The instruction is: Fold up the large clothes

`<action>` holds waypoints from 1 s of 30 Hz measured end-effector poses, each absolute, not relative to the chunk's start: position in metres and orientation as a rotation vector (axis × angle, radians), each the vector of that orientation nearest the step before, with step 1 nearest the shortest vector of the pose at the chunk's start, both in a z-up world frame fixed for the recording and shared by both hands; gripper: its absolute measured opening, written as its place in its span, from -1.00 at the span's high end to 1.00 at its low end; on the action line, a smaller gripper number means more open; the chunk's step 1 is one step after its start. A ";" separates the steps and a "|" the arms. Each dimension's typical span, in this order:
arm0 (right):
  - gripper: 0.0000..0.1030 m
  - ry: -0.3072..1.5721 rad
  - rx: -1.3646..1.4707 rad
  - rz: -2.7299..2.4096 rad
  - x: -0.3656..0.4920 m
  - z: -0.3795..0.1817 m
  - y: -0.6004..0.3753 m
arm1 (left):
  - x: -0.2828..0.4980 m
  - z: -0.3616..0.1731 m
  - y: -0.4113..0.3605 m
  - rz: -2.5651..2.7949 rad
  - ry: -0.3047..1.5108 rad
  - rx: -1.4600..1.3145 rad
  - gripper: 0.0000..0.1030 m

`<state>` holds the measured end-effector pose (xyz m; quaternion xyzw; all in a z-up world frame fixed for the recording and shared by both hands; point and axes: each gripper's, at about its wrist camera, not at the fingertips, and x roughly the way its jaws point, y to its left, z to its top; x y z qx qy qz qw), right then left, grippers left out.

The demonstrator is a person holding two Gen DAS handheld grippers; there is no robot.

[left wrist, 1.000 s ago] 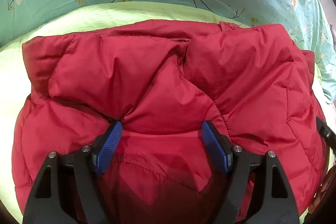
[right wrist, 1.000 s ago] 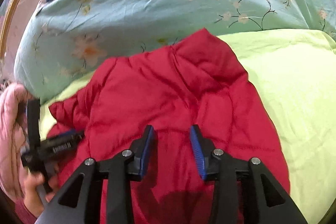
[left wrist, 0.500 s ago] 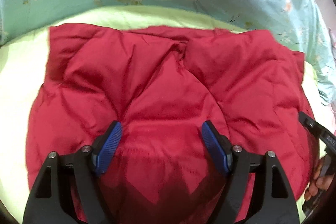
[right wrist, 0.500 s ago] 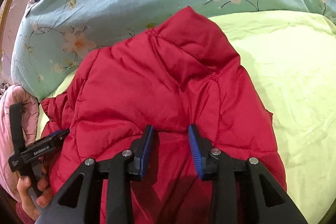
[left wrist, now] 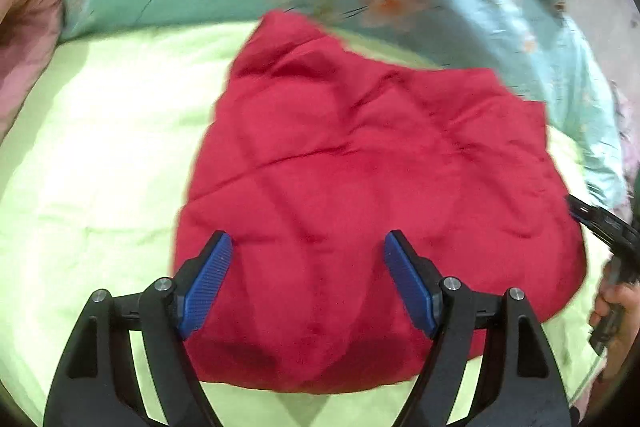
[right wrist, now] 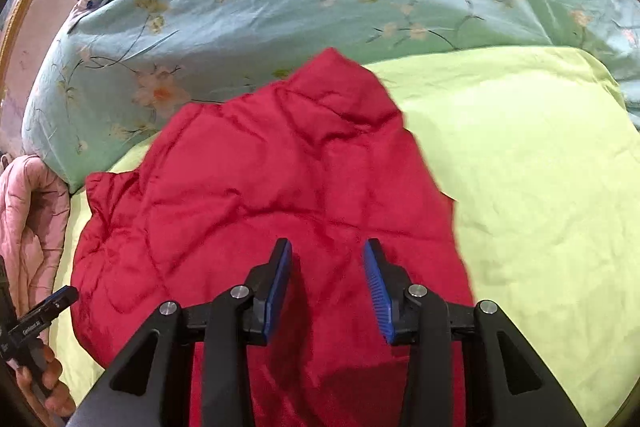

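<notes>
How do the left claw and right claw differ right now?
The left claw gapes wide, while the right claw is narrower, its jaws opening. The left view is motion-blurred; the right is sharper. Both have blue pads, hover over the red jacket, and grip nothing.

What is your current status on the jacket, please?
Left gripper open. Right gripper opening, empty. Red jacket bunched on green sheet. Nothing blocking.
</notes>
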<state>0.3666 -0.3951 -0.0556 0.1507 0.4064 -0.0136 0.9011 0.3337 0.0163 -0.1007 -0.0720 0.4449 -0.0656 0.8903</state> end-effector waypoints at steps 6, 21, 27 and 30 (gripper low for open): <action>0.25 0.883 0.397 -0.029 0.371 -0.086 -0.418 | 0.359 -0.136 0.033 -0.114 0.988 -0.226 -0.93; -0.65 0.771 0.450 0.038 0.328 -0.043 -0.450 | 0.345 -0.111 0.074 -0.236 0.959 -0.354 -1.00; -0.68 0.825 0.444 0.030 0.336 -0.055 -0.471 | 0.351 -0.118 0.084 -0.305 1.002 -0.391 -1.00; -0.68 0.863 0.508 0.059 0.344 -0.069 -0.483 | 0.361 -0.131 0.081 -0.304 1.049 -0.383 -1.00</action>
